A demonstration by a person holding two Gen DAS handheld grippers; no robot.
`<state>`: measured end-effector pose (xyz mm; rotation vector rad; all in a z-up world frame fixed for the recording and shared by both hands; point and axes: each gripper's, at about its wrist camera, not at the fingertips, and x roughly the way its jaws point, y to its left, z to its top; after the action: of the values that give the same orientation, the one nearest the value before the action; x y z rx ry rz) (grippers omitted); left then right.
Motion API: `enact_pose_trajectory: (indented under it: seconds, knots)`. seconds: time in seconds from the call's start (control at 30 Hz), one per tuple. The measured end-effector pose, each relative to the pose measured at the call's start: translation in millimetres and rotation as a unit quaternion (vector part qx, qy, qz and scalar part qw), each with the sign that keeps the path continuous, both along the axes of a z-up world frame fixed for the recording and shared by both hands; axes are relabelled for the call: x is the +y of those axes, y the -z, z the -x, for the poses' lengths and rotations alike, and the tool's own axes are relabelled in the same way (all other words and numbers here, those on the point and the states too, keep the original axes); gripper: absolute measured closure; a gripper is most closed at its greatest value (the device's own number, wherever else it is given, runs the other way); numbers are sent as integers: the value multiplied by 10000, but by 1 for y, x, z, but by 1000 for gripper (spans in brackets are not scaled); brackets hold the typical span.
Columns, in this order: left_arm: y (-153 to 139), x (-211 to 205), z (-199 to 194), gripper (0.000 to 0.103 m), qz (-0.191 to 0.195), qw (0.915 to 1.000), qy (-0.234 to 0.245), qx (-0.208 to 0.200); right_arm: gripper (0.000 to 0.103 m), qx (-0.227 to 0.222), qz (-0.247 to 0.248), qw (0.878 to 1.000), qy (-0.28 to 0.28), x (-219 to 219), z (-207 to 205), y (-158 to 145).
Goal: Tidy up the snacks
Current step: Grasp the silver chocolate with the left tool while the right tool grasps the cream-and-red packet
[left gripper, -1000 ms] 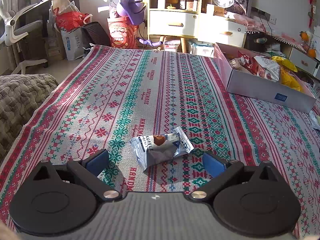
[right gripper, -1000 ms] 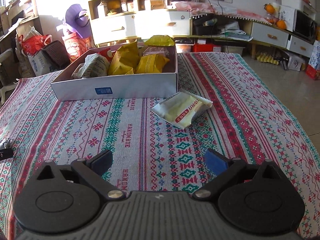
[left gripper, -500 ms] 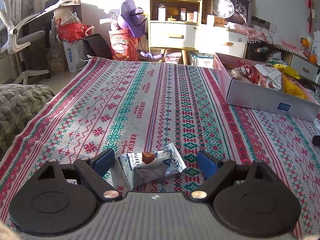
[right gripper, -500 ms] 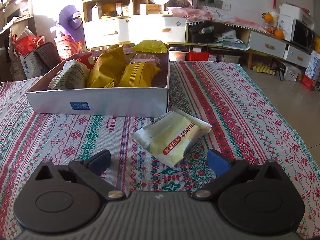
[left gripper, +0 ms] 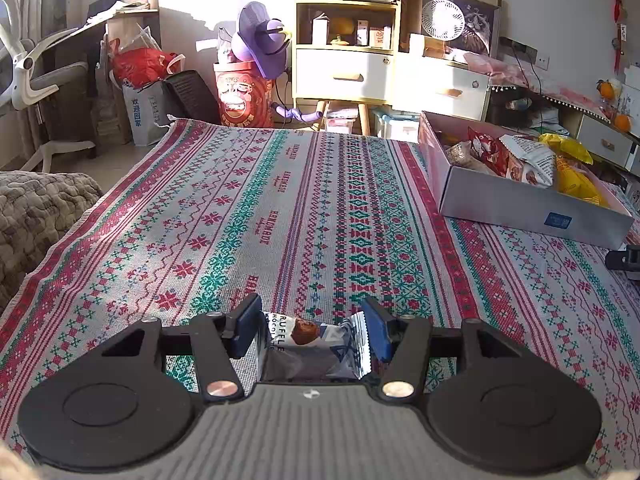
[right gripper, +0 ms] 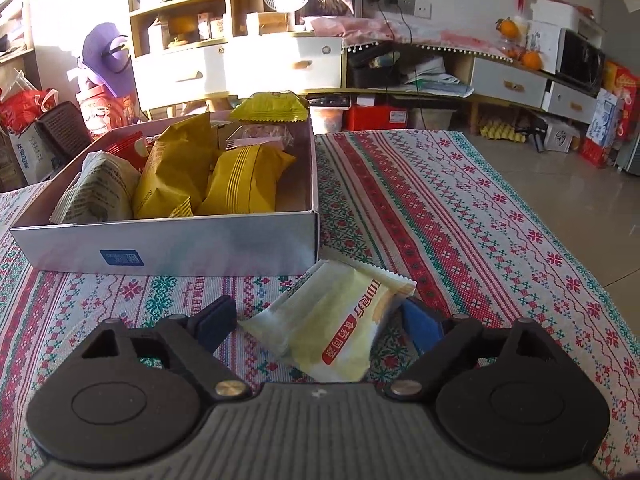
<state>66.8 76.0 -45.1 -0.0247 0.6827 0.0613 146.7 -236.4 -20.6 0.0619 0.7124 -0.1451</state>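
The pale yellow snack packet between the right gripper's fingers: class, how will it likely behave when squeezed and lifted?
The pale yellow snack packet looks puffy with thin crimped ends, so it will probably dent rather than resist. Its glossy film may slip between the closing fingers of the right gripper. It seems light, likely lifting easily into the box.

Left tongs (left gripper: 312,334) and right tongs (right gripper: 320,322) both tilted downward (jaws closing, half-wide).

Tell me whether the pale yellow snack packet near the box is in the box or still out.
Out. The pale yellow packet lies on the patterned cloth in front of the box, between the right tongs, whose jaws are closing.
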Motion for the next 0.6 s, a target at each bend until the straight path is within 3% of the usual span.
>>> enact_pose_trajectory:
  seconds: [0.1, 0.17, 0.37, 0.6]
  knots:
    - [-2, -1, 0, 48, 37, 10000, 14, 37, 34, 3, 1, 10000, 69, -3, 1, -1]
    - [-2, -2, 1, 51, 52, 10000, 35, 60, 38, 8, 8, 10000, 84, -3, 1, -3]
    - [-3, -3, 1, 55, 109, 9998, 119, 112, 46, -2, 31, 9999, 105, -6, 5, -4]
    - [-5, -6, -1, 57, 216, 9993, 228, 210, 47, 88, -92, 9999, 9, -13, 12, -6]
